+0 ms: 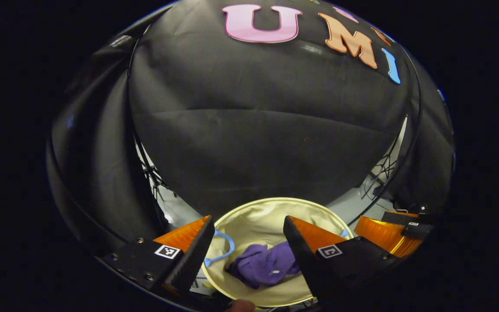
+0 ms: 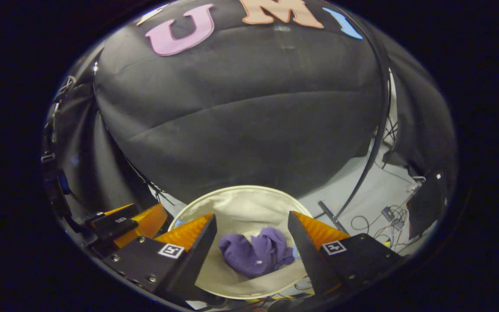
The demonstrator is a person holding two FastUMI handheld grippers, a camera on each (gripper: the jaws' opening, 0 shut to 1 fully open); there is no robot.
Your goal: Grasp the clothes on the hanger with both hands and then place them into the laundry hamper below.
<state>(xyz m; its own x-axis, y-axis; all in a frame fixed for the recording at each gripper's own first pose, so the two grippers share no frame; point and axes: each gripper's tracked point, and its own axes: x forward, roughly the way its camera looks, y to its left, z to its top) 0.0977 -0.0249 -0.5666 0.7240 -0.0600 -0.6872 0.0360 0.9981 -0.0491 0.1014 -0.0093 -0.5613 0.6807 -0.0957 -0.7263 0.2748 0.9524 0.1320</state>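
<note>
purple clothes [image 1: 264, 266] crumpled in hamper [image 1: 258, 212] | soft, light, floppy, grab a bunched fold | left gripper [image 1: 247, 255], right gripper [image 2: 251, 255] wide open, holding nothing

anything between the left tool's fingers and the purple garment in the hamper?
Nothing. In the left gripper view the open left tool hangs above the purple garment inside the hamper.

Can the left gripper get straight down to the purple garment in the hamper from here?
Probably yes: the left gripper is open above the hamper, with nothing visible covering the purple garment.
</note>
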